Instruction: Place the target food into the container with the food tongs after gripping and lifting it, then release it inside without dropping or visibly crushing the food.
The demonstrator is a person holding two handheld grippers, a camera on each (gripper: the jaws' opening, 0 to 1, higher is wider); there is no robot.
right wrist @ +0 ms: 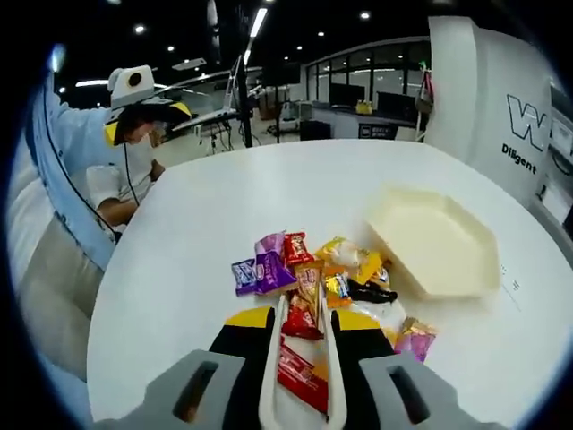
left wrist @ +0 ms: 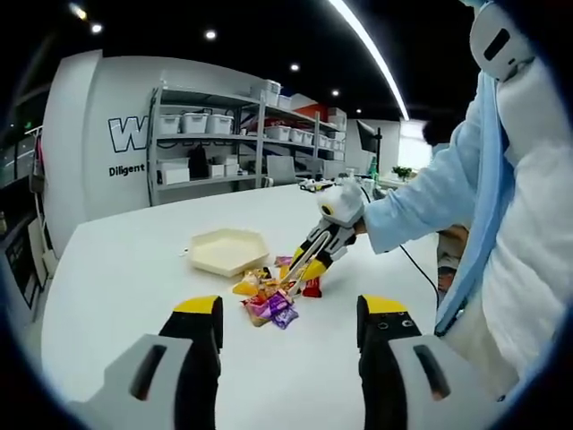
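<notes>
In the left gripper view, the left gripper (left wrist: 291, 327) shows at the bottom with its two jaws wide apart and nothing between them; it is open and stays above the white surface (left wrist: 134, 269). Ahead lies a small pile of wrapped snacks (left wrist: 273, 300) on the surface, and just behind it stands a cream hexagonal container (left wrist: 228, 249), which holds nothing. From the right side, a person's arm in a light blue sleeve (left wrist: 430, 202) reaches forward and down. It carries the right gripper (left wrist: 309, 260), which holds pale food tongs (left wrist: 295, 269). The tongs slope down to the left, and their tips are at the pile of snacks.

In the right gripper view, the right gripper (right wrist: 303, 345) is closed on the handles of the tongs (right wrist: 300, 376). The long axis of the tongs runs straight away from the camera, toward the pile. A red snack packet (right wrist: 303, 315) lies between the tong arms, with its length along them; whether it is pinched or only lies under them I cannot tell. The other snacks (right wrist: 309, 264) are spread just beyond it. The container (right wrist: 439, 242) stands to the right, next to the pile. The left gripper (right wrist: 134, 90) shows at the far left.
</notes>
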